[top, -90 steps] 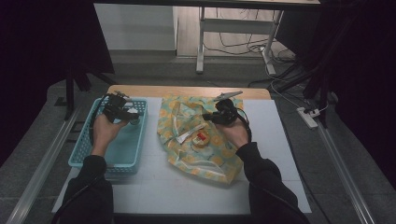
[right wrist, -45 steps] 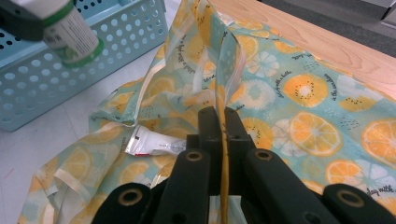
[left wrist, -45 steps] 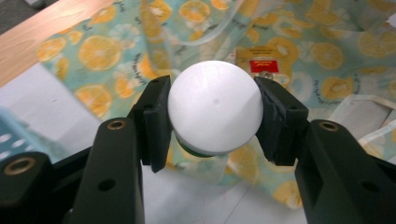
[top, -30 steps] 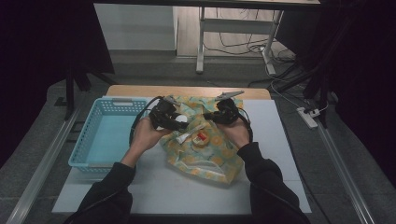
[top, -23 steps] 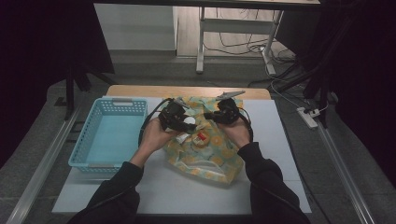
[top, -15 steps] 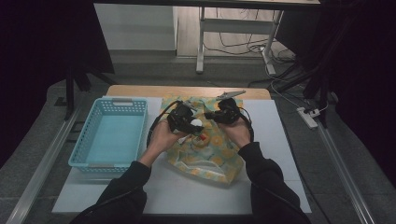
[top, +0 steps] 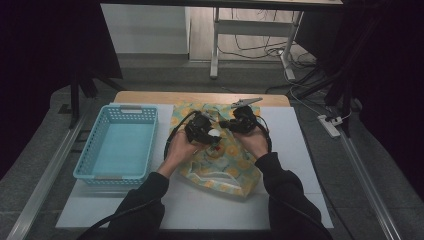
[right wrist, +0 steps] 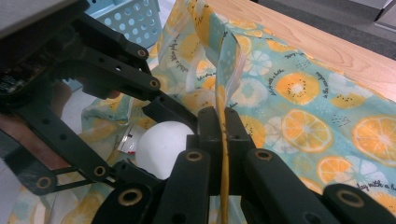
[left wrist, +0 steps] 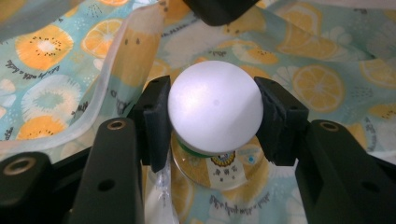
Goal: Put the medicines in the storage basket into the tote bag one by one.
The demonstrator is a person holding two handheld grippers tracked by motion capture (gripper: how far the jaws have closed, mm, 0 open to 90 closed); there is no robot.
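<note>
— Where do we have the white ball (left wrist: 215, 106) now?

— Clamped between the pads of our left tool (top: 201, 131), right over the mouth of the fruit-print bag (top: 235, 170) on the tabletop (top: 290, 150).

— And the right tool (right wrist: 223, 135)?

— Pinched tight on the bag's upper edge (right wrist: 229, 56), lifting it just beside the ball.

— So the opening lies below and ahead of the ball; we judge the left hand is the nearer one to drop it in.

You had one white ball (left wrist: 215, 107), one fruit-print bag (top: 235, 175) and one blue basket (top: 117, 172). You held two grippers: left (top: 206, 134), right (top: 231, 125).
</note>
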